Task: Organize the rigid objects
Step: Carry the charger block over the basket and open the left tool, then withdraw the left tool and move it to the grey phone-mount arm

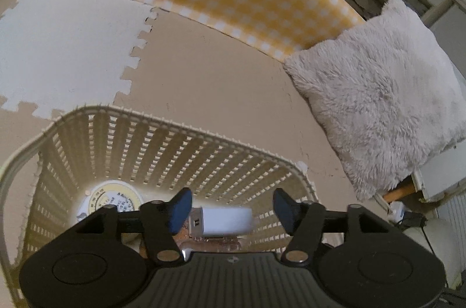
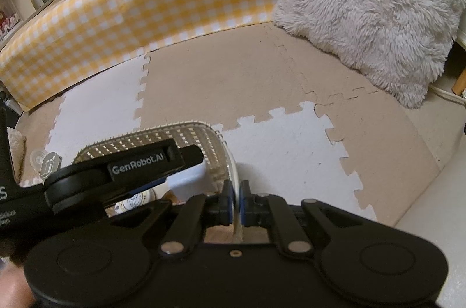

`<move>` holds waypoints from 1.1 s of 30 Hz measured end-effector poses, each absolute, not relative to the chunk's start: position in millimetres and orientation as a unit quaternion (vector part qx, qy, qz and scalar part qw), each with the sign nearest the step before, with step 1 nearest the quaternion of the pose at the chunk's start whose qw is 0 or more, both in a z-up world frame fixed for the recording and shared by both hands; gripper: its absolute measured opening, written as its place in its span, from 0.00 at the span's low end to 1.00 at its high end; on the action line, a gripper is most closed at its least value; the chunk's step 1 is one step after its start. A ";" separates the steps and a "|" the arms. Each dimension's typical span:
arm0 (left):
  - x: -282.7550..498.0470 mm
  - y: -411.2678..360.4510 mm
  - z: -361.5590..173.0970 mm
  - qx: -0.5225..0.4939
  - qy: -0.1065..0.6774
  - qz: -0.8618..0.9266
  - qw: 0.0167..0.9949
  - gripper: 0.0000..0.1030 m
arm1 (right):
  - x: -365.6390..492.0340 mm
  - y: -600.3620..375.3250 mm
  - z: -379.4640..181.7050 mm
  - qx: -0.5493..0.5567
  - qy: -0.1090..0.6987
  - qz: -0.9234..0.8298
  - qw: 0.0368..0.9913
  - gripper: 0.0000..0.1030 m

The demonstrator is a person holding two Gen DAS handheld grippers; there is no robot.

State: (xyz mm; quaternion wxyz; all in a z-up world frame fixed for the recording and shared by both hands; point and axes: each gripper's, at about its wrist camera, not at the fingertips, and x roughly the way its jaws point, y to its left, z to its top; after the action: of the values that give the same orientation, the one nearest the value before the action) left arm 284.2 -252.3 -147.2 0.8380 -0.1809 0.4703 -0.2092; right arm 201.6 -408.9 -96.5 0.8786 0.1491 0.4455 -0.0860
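One white charger (image 1: 222,221), lengthwise across, port leftward

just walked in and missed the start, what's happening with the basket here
A person holding a gripper in each hand is sorting items into a slatted cream basket on foam floor mats. The right gripper is shut on the basket's rim, apparently steadying it. The left gripper hangs over the basket, its fingers apart, with a white USB charger between them but not pinched. A round dial-faced item already lies inside.
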 end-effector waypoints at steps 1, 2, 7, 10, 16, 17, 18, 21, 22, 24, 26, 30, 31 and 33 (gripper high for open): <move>283.4 -252.4 -145.9 -0.174 0.470 -0.212 0.839 0.62 | 201.1 -408.6 -96.5 0.148 0.446 -0.086 0.879 0.05; 282.5 -252.3 -145.0 -0.170 0.471 -0.213 0.839 0.62 | 201.1 -408.4 -96.3 0.148 0.446 -0.086 0.879 0.05; 277.6 -250.8 -142.3 -0.159 0.476 -0.219 0.837 0.66 | 201.1 -408.3 -96.3 0.147 0.446 -0.086 0.879 0.05; 273.8 -248.2 -139.2 -0.153 0.476 -0.220 0.838 0.70 | 201.0 -408.1 -96.2 0.147 0.446 -0.086 0.879 0.05; 269.2 -241.0 -129.1 -0.153 0.474 -0.226 0.837 0.86 | 201.5 -407.8 -96.1 0.145 0.446 -0.086 0.879 0.05; 268.2 -239.7 -126.5 -0.154 0.473 -0.227 0.837 0.88 | 201.3 -407.6 -96.1 0.145 0.446 -0.086 0.879 0.05; 267.1 -238.5 -123.5 -0.154 0.471 -0.228 0.838 0.89 | 201.6 -407.6 -96.1 0.144 0.446 -0.086 0.879 0.05; 264.5 -235.9 -115.2 -0.154 0.467 -0.230 0.840 0.94 | 202.4 -407.7 -95.9 0.144 0.446 -0.087 0.879 0.05; 263.3 -234.8 -112.3 -0.154 0.466 -0.230 0.840 0.95 | 202.7 -407.5 -95.8 0.143 0.447 -0.087 0.879 0.05; 261.4 -233.0 -107.9 -0.155 0.464 -0.232 0.841 0.98 | 202.9 -407.4 -95.8 0.142 0.447 -0.088 0.879 0.05; 258.0 -230.4 -103.1 -0.154 0.462 -0.235 0.842 1.00 | 203.2 -407.7 -95.9 0.143 0.447 -0.088 0.879 0.05; 251.9 -224.5 -94.4 -0.151 0.457 -0.239 0.843 1.00 | 203.3 -407.9 -96.0 0.142 0.447 -0.088 0.879 0.05; 250.7 -222.6 -92.3 -0.151 0.456 -0.240 0.844 1.00 | 203.3 -407.9 -96.0 0.142 0.447 -0.088 0.879 0.05; 247.5 -218.5 -87.6 -0.151 0.453 -0.244 0.844 1.00 | 203.2 -407.9 -96.1 0.141 0.447 -0.088 0.879 0.05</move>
State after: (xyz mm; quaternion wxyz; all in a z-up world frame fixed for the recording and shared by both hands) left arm 247.5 -218.5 -87.6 0.8441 -0.1508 0.4531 -0.2439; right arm 203.2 -407.9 -96.1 0.8790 0.1414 0.4469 -0.0880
